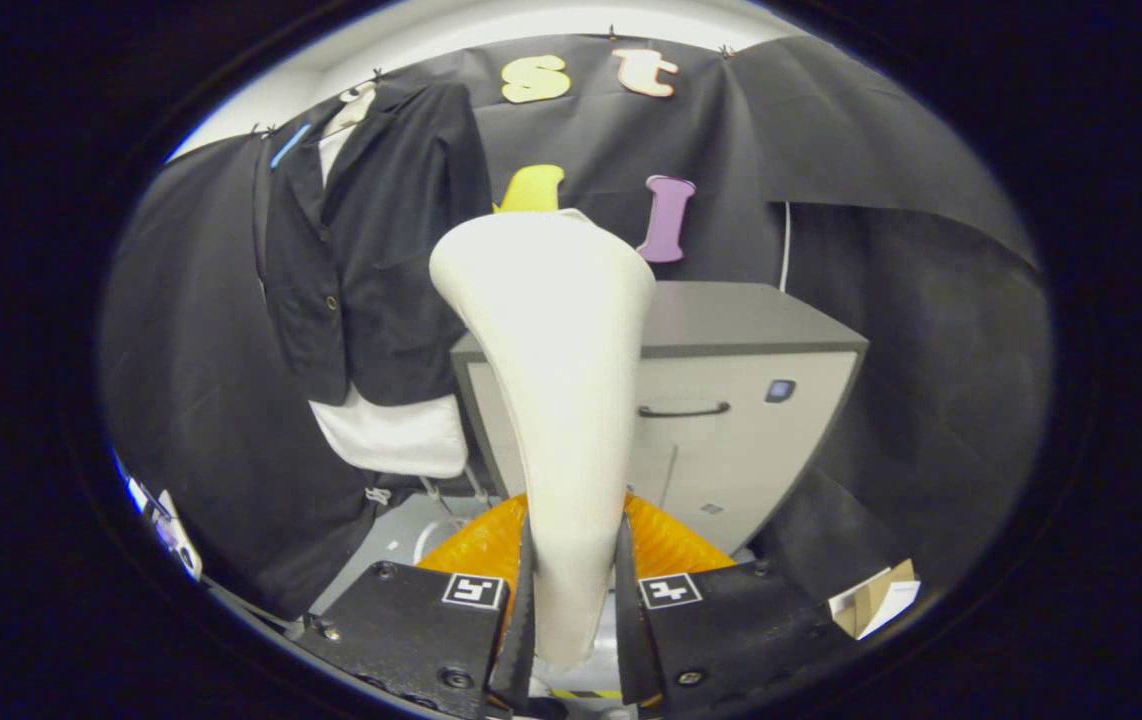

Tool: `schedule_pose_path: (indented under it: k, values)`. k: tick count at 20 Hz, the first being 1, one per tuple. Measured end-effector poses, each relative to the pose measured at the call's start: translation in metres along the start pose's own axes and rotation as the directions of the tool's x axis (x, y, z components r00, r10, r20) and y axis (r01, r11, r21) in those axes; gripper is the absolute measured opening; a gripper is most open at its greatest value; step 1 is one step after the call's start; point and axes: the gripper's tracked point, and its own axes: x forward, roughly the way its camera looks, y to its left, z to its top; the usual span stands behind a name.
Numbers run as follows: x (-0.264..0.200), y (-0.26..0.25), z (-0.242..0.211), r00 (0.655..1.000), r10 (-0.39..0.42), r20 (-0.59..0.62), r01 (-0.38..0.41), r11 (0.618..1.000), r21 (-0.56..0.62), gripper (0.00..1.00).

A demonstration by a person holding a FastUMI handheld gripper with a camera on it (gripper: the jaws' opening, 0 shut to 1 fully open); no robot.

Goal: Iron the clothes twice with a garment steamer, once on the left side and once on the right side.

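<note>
My gripper (571, 590) is shut on the handle of a cream-white garment steamer (556, 360), which rises upright from between the fingers and widens to a flat head at its top. Beyond and to the left of the steamer head hangs a black jacket (376, 260) over a white shirt (396, 440), its hem showing below the jacket. The steamer head stands apart from the clothes, to their right.
A grey cabinet (751, 390) with a dark drawer handle stands behind the steamer. An orange ribbed object (671, 545) lies just ahead of the fingers. A small cardboard box (876, 595) sits on the floor to the right. Black cloth walls surround everything.
</note>
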Motion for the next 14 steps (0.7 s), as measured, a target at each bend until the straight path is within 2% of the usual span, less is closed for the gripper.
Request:
schedule_pose_path:
  k: [7,14]
  values:
    - [-0.048,-0.068,-0.087,0.996,0.009,-0.092,-0.005,0.999,0.036,0.36]
    - [-0.073,-0.086,-0.138,0.991,0.038,-0.132,-0.033,0.999,0.04,0.36]
